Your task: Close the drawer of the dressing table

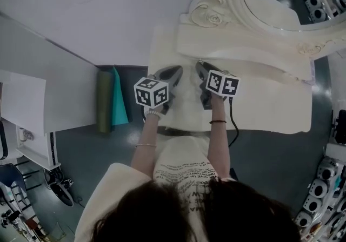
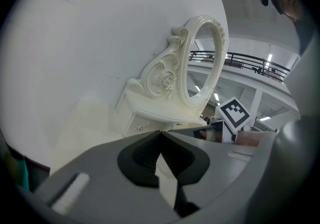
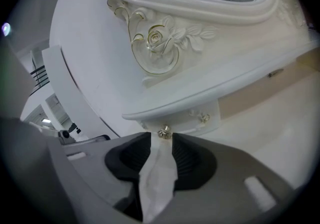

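Rows of dark print down the front of my shirt point(image 1: 181, 173), too small and blurred to read, square black-and-white markers on my left cube point(image 1: 151, 92) and right cube point(image 1: 223, 83), patterns only, no legible words or numbers.

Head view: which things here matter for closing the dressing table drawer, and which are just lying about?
For the job:
dressing table
gold drawer knob
right gripper, jaws apart at the knob
left gripper, jaws together, nothing in them

Lying about:
green roll
teal bundle beside it
white desk at the left
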### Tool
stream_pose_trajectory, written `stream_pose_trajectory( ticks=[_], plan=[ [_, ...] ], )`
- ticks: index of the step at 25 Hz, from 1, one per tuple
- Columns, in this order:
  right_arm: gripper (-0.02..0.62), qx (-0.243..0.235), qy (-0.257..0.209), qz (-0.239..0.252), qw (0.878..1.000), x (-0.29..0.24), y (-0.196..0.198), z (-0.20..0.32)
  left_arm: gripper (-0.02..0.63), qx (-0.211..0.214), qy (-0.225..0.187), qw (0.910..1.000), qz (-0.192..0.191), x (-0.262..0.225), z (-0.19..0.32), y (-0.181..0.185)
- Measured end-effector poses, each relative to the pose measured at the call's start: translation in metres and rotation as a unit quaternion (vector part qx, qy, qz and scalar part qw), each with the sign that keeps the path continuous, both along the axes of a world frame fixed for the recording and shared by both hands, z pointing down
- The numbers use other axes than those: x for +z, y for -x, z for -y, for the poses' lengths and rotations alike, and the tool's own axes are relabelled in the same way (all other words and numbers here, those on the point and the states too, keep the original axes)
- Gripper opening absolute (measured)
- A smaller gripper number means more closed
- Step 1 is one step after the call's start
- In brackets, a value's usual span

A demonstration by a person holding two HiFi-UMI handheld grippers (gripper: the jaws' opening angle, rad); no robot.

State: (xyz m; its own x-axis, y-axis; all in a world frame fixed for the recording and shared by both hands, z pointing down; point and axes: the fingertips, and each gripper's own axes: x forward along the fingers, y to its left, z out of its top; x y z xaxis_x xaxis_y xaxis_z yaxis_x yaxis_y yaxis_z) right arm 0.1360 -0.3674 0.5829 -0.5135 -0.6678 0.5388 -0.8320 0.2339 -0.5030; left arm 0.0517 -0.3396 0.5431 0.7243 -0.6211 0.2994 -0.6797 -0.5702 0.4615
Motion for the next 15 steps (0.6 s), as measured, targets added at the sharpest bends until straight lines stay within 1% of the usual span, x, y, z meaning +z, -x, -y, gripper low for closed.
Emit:
stream_pose_trajectory(
  ticks=[3,5,7,10,13,15],
  plan=[
    [0.121,0.0,-0.007,0.004,1.0,-0.005,0.0,-0.005,0.005,0.003,-0.005,1.0,-0.007,-0.005,-0.004,0.0],
    [0.121,-0.013,-0.013,0.005,1.0,-0.01,0.004,-0.011,0.005,0.007,-0.011,0.9999,-0.01,-0.01,-0.007,-0.001],
    [0.1,-0.027,-0.025,0.001,0.999,-0.015,0.007,-0.015,0.005,0.012,-0.017,0.9997,-0.013,-0.016,-0.011,-0.002],
    [0.1,-0.041,-0.043,0.002,0.998,-0.028,0.01,-0.019,0.005,0.023,-0.025,0.9992,-0.019,-0.024,-0.019,-0.005],
    [0.063,-0.048,-0.06,0.001,0.997,-0.042,0.011,-0.022,0.005,0.038,-0.032,0.9986,-0.018,-0.029,-0.029,-0.007],
    [0.044,-0.061,-0.071,-0.007,0.996,-0.05,0.014,-0.027,0.005,0.043,-0.035,0.9983,-0.019,-0.03,-0.035,-0.008]
  ],
)
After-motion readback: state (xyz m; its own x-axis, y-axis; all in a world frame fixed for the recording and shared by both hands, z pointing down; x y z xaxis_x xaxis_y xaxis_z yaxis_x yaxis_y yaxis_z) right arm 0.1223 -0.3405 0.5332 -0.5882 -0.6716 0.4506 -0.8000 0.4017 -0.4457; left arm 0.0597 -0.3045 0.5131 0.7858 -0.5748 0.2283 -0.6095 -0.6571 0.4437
